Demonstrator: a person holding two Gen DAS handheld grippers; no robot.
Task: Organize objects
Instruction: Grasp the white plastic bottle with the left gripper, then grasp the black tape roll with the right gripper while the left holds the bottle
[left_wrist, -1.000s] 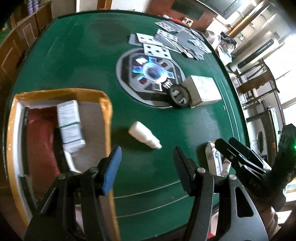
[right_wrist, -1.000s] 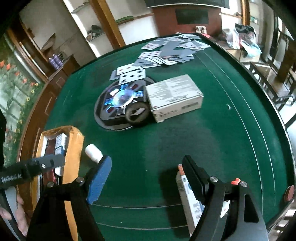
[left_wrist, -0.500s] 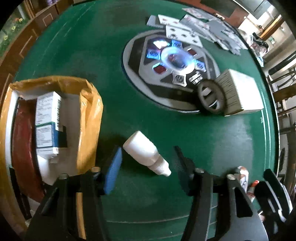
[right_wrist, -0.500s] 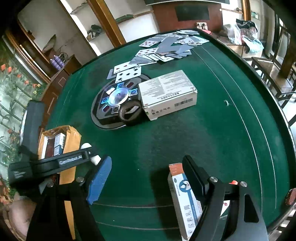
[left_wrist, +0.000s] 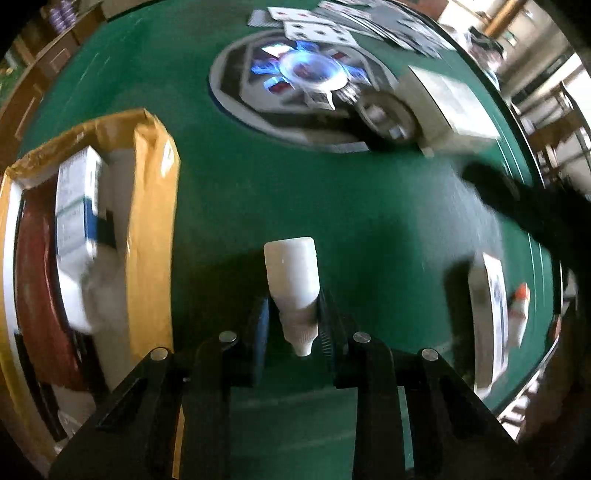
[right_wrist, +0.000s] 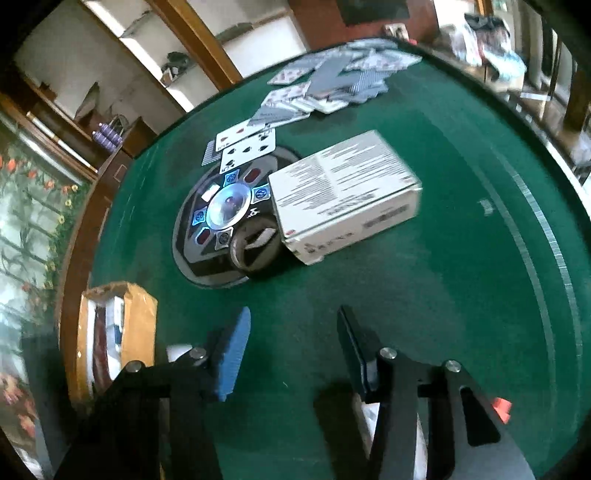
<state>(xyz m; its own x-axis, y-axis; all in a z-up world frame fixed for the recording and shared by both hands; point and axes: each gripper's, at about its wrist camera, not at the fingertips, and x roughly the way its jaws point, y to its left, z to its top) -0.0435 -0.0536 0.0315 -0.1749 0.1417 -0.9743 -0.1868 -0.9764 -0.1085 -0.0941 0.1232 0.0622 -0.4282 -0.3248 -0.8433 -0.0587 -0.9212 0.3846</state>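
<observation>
My left gripper (left_wrist: 293, 314) is shut on a small white dropper bottle (left_wrist: 293, 273), held by its neck, nozzle toward me, just above the green felt table (left_wrist: 314, 199). An open cardboard box (left_wrist: 147, 192) with a white and blue carton (left_wrist: 75, 210) inside lies to its left. My right gripper (right_wrist: 293, 350) is open and empty over the felt; a bit of the white bottle (right_wrist: 177, 350) shows beside its left finger. A white medicine box (left_wrist: 491, 306) lies at the right, partly hidden under my right gripper in the right wrist view.
A large white box (right_wrist: 343, 192) and a tape roll (right_wrist: 253, 247) sit by the table's round control panel (right_wrist: 221, 206). Playing cards (right_wrist: 332, 85) are spread at the far side. The cardboard box (right_wrist: 122, 328) is at the left edge.
My left gripper moved forward and closed on the white bottle, which now points along the fingers. My right gripper moved forward past the medicine box, still open.
</observation>
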